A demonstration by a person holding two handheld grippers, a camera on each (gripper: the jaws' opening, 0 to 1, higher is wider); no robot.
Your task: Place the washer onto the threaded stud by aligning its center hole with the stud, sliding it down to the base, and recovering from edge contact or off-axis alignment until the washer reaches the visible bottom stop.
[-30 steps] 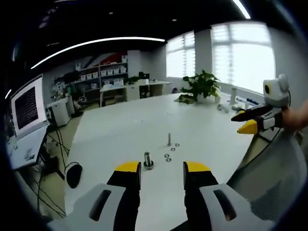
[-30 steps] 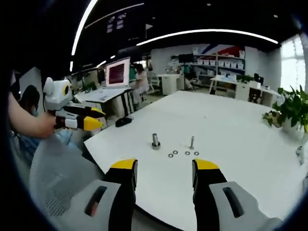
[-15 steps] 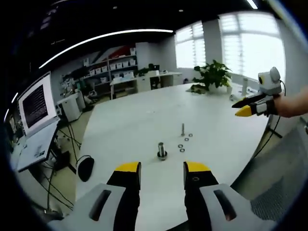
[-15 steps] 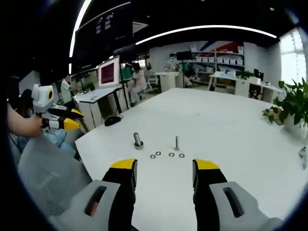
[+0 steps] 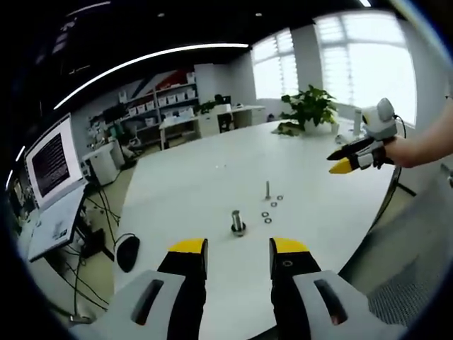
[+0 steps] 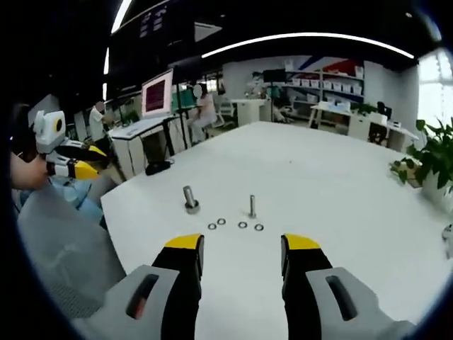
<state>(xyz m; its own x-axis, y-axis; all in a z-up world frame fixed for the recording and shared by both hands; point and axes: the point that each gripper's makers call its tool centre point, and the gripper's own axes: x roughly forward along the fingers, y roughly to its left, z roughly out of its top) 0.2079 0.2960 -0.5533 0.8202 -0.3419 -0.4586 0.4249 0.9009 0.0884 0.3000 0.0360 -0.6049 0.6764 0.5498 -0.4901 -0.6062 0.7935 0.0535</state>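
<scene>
A thin threaded stud stands upright on the white table. Several small washers lie flat around its foot. A thicker bolt with a wide base stands nearby. My left gripper is open and empty, held off the table's near edge, short of the bolt. My right gripper is open and empty too, short of the washers. In the left gripper view the right gripper hangs over the table's right side; in the right gripper view the left gripper is at far left.
A potted plant sits at the table's far end. A grey mesh chair stands at the table's edge. A desk with a lit monitor is beyond, with a black mouse-like object lower down. People sit in the background.
Both cameras have shifted a little; the stud, bolt and washers stay put. In the left gripper view the right gripper has come further in over the table. Both grippers remain open.
</scene>
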